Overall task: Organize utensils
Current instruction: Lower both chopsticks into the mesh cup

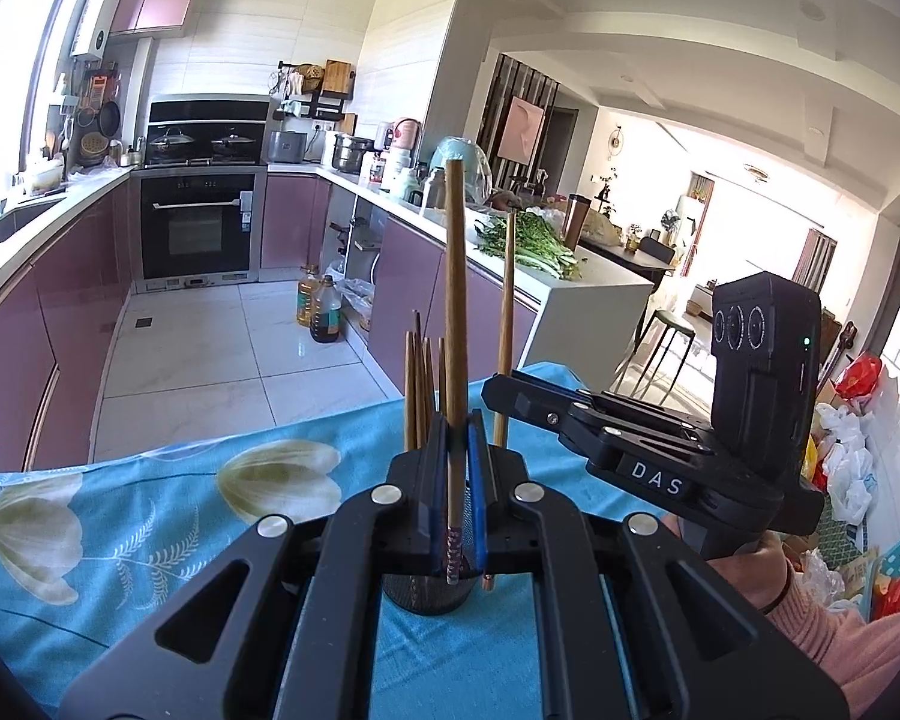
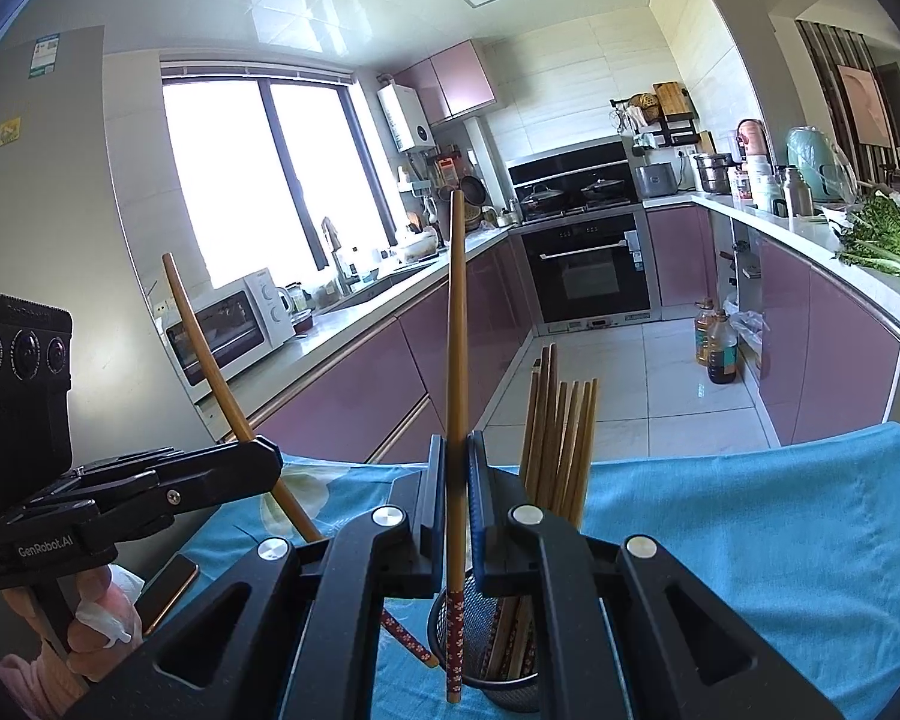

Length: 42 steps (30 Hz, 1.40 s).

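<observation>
A: Where are the chopsticks?

B: One chopstick (image 1: 455,324) stands upright, clamped between the closed jaws of the left gripper (image 1: 457,450). Its patterned red tip hangs over the mesh holder (image 1: 426,591). The right gripper (image 2: 455,480) is clamped on a second chopstick (image 2: 455,360), also upright, with its patterned tip just in front of the holder's rim in the right wrist view.

A: And the holder itself?

B: A dark mesh cup standing on the tabletop (image 2: 720,516), with a bunch of wooden chopsticks (image 2: 561,438) already upright inside it (their tops fan out a little).

A: What covers the tabletop?

B: A turquoise cloth (image 1: 150,516) printed with pale flowers. At its left edge, in the right wrist view, lies a phone (image 2: 171,591).

A: And the room?

B: A kitchen: mauve cabinets (image 2: 354,384), a built-in oven (image 2: 588,270) under a hob carrying lidded pots, a white microwave (image 2: 228,324) by the window, and leafy greens (image 1: 528,243) on the far counter. Two oil bottles (image 1: 318,309) stand on the tiled floor (image 1: 210,360).
</observation>
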Available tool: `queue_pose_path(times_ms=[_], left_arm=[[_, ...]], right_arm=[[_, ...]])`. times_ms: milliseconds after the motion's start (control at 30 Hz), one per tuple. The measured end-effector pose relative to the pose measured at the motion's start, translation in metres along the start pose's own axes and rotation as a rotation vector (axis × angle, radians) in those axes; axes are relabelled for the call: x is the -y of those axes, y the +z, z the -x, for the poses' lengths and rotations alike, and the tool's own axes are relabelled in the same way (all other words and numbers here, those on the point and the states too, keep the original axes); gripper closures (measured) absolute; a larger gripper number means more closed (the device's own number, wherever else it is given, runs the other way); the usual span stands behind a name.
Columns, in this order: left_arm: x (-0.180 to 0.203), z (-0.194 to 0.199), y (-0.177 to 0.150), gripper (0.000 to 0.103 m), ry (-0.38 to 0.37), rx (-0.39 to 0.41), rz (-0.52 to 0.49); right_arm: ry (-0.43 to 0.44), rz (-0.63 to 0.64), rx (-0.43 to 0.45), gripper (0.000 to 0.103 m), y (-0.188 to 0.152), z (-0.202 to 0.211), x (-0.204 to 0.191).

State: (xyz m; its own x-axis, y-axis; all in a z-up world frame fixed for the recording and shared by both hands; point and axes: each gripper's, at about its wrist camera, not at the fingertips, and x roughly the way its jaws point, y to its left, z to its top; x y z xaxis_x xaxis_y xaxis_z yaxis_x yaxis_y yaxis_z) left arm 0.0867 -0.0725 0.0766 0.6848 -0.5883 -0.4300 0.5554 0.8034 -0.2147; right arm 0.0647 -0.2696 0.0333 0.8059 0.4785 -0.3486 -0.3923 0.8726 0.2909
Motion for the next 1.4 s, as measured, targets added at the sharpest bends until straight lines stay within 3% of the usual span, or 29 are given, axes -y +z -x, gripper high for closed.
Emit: queue_pose_path(times_ms=[300,1100,1400], left_arm=[[0.01,-0.001,0.003,0.096,0.02,0.012,-0.029],[0.015,-0.026,-0.002,0.096,0.074,-0.069,-0.051],[0.016,-0.038,-0.006,0.096,0.069,-0.126,-0.07]], right_arm=[[-0.013,-0.004,0.01,0.097,0.001,-0.005,0.001],[-0.062,-0.019,0.061,0.097,0.002,-0.022,0.004],[-0.07,-0.009,-0.02,0.097,-0.01,-0.031,0.008]])
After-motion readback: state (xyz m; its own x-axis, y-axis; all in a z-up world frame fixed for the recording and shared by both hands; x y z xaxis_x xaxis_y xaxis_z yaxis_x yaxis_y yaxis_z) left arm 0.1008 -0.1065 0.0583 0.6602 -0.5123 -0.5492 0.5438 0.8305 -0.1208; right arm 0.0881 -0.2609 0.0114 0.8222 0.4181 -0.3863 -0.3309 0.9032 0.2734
